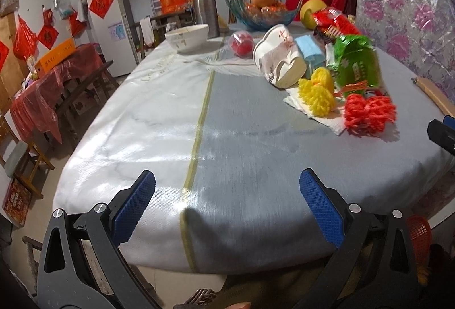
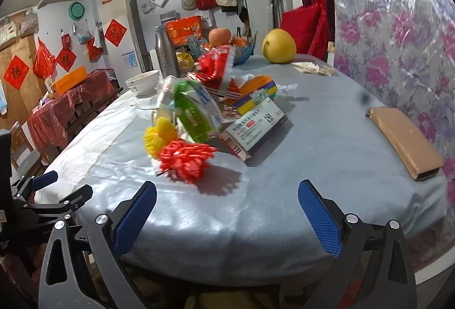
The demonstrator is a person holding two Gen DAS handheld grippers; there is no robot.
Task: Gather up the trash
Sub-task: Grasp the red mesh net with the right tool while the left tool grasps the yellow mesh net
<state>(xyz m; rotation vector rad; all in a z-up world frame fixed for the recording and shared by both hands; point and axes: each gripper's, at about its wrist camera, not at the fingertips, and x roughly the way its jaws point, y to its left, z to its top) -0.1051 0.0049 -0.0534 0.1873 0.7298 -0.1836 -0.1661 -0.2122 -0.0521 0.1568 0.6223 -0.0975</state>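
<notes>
You are holding the left gripper (image 1: 227, 198) near the front edge of the table (image 1: 159, 121), with its jaws spread wide and nothing between them. You are holding the right gripper (image 2: 227, 209) in the same way, jaws spread and gripping nothing, over the grey cloth.

The trash is lying in one heap toward the far right of the left gripper and just ahead of the right one. The red pompom (image 2: 184, 159) is sitting nearest to you, touching the yellow pompom (image 2: 159, 134) on its left. Behind them the green wrapper (image 2: 196, 110) is leaning, and the medicine box (image 2: 256, 127) is lying tilted on its right. A red snack bag (image 2: 217, 64) is standing farther back. The brown pouch (image 2: 403, 138) is lying well apart at the right edge.
</notes>
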